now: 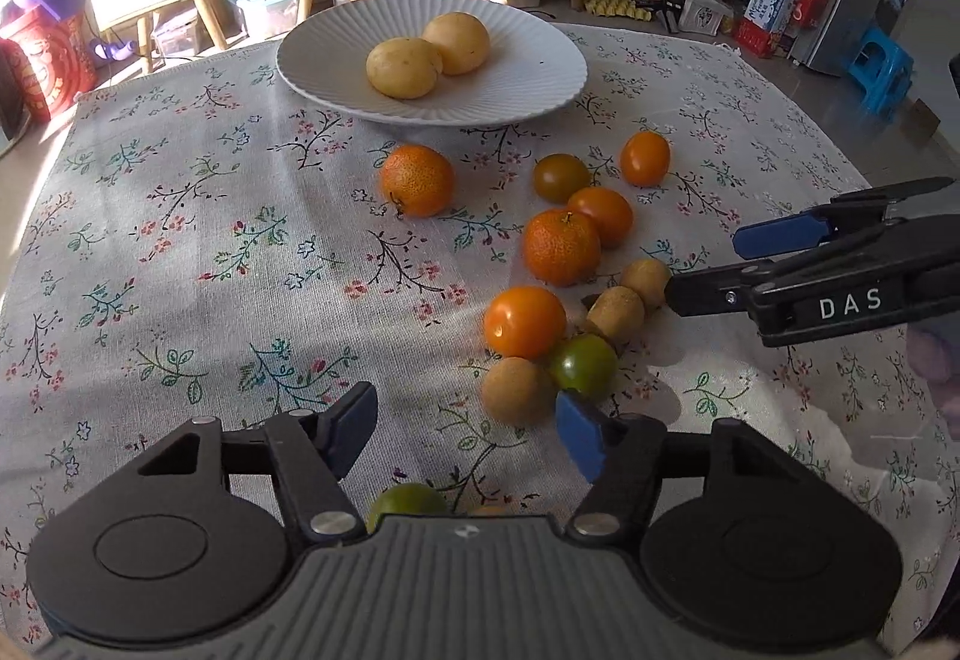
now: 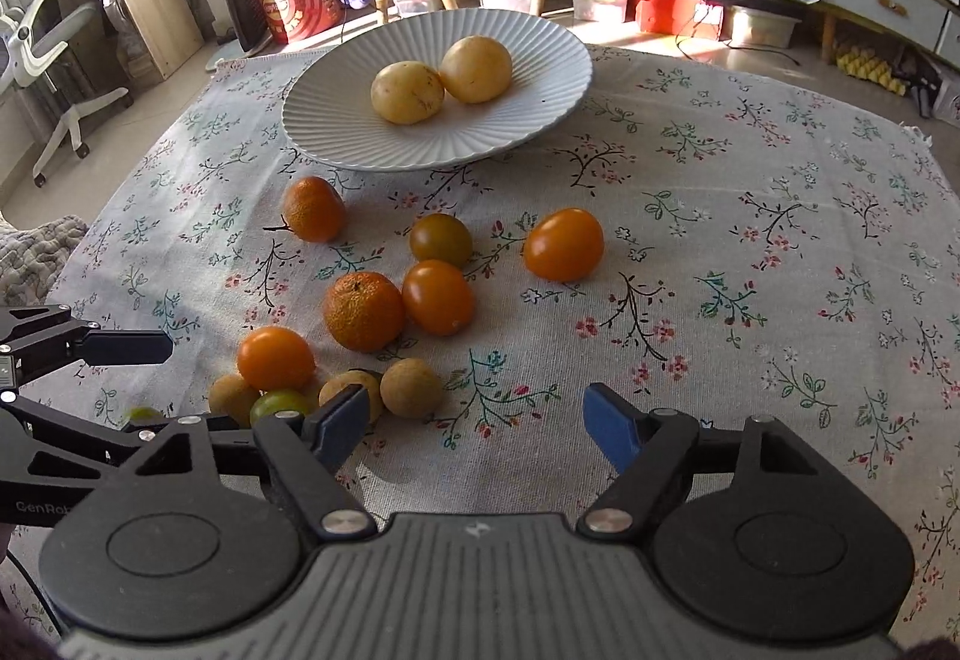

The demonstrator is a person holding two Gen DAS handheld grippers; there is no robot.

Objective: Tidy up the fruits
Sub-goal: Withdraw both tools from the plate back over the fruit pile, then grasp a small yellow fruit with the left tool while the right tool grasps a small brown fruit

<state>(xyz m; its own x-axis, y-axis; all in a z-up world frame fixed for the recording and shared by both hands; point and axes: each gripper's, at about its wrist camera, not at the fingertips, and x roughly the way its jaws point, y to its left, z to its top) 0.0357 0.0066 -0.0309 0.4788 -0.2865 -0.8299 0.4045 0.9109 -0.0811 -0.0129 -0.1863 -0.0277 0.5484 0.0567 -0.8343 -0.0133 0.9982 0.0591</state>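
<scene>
A white ribbed plate [image 1: 540,84] [image 2: 540,60] at the back of the table holds two pale yellow round fruits [image 1: 403,67] [image 2: 408,93]. In front of it, loose on the cloth, lie two mandarins [image 1: 417,180] [image 2: 363,311], orange tomatoes [image 1: 525,322] [image 2: 563,244], green tomatoes [image 1: 583,365] [image 2: 441,240] and several small brown longans [image 1: 517,390] [image 2: 411,387]. My left gripper [image 1: 465,429] hangs open over the near edge of the cluster, a longan just beyond its fingertips. My right gripper [image 2: 474,417] is open over bare cloth, its left finger in front of a longan.
A floral cloth [image 1: 198,252] covers the table. A green fruit [image 1: 408,501] lies partly hidden under the left gripper's body. Cabinets, boxes and a blue stool [image 1: 882,69] stand beyond the table; an office chair [image 2: 54,54] stands at the left.
</scene>
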